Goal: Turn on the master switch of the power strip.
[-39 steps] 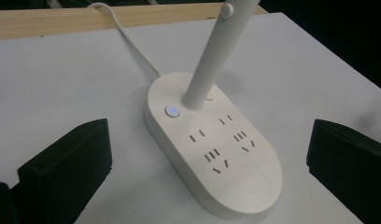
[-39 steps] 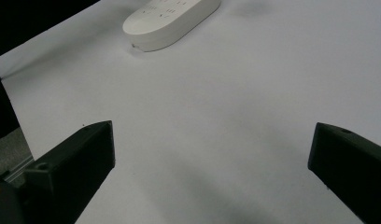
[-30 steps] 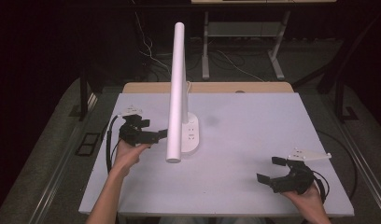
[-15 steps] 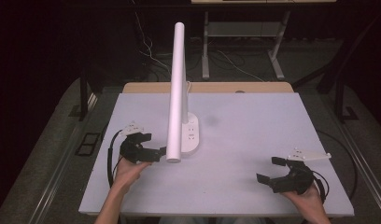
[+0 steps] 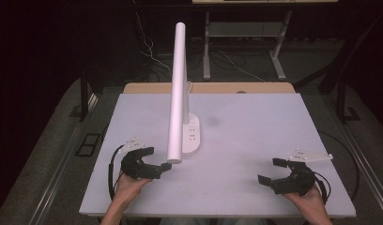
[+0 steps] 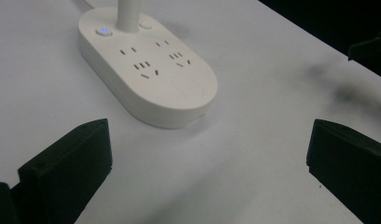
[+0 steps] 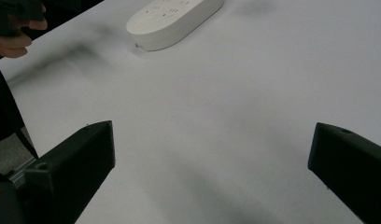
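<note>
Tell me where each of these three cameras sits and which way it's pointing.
High view: above the person's side, looking forward and down on the white table; forearms, left gripper, right gripper show.
Left gripper view: rides the left gripper, facing the lamp base between its open jaws.
Right gripper view: rides the right gripper, low over the table, open jaws at the bottom.
Shared: all three show the lamp base.
</note>
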{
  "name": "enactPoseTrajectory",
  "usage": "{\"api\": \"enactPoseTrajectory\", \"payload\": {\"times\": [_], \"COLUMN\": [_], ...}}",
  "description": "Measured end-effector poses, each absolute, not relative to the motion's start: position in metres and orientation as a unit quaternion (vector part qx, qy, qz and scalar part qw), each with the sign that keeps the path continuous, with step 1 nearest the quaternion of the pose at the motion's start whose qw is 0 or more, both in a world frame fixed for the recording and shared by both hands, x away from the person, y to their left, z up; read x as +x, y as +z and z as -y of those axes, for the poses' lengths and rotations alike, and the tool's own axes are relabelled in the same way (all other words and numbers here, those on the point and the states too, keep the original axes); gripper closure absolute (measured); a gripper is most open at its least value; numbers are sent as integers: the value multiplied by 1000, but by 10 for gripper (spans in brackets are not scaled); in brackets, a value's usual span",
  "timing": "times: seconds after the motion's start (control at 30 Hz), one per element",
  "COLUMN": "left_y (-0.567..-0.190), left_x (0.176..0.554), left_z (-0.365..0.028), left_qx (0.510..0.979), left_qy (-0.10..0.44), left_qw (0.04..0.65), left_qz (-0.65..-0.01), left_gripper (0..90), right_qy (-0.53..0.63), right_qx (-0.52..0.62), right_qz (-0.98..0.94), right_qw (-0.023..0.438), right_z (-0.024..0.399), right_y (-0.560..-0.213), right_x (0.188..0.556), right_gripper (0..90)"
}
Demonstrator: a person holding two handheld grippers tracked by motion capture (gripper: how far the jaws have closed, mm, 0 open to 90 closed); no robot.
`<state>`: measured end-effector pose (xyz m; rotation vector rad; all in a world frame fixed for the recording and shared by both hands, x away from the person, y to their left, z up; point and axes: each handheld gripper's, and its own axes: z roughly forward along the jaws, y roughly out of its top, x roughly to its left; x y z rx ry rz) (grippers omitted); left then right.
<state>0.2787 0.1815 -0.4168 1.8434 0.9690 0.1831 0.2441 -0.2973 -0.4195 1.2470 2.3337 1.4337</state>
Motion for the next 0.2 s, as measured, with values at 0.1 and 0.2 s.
{"api": "enactPoseTrajectory", "payload": {"times": [0.1,0.2], "left_y": [-422,-424], "left_x": [275,273], "left_z": [-183,-184], "left_qx": [764,768], "left_qy": [71,70], "left_qw": [500,499], "left_qz": [-402,-396], "left_gripper": [0,0], "right_qy": [475,475], "right_qx": [412,411], "right_qz": [-775,-775], "right_qw": [65,63], "right_z": [297,296], "right_y": [-420,-420], "right_x": [244,243], "right_gripper": [0,0]}}
